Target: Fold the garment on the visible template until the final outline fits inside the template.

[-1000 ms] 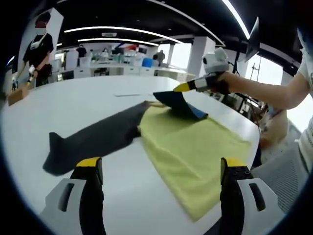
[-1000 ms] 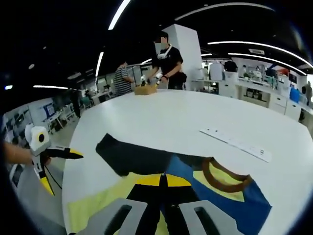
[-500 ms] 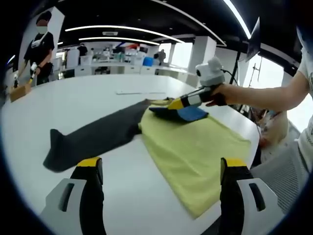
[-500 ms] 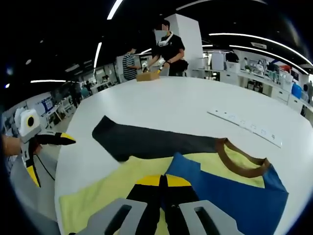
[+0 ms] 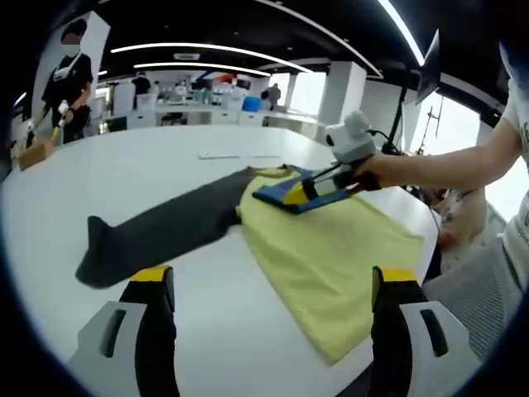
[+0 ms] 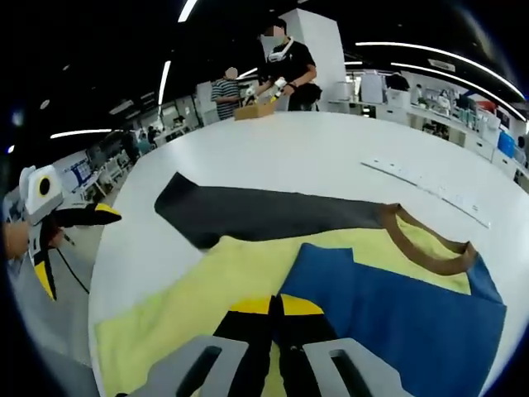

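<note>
A shirt lies on the white table (image 5: 124,178): yellow body (image 5: 331,256), dark grey sleeve (image 5: 165,236) stretched out to the left, brown collar (image 6: 421,248). The blue sleeve (image 6: 388,306) is folded over the yellow body (image 6: 215,289) and lies nearly flat. My right gripper (image 6: 273,306) is shut on the blue sleeve's edge, low over the cloth. It also shows from the side as the right gripper (image 5: 310,186) in a person's hand. My left gripper (image 5: 273,331) hovers open and holds nothing, off the table's near edge. The left gripper (image 6: 74,246) shows at the left, jaws wide apart.
A long pale strip (image 6: 421,186) lies on the table beyond the collar. A cardboard box (image 6: 252,109) sits at the far edge, where people stand. The table's rim (image 5: 413,215) runs close to the shirt's right side. Desks and shelves fill the background.
The right gripper has carried the lifted blue sleeve down and across onto the yellow body, where it now lies almost flat. The left gripper has stayed put, open.
</note>
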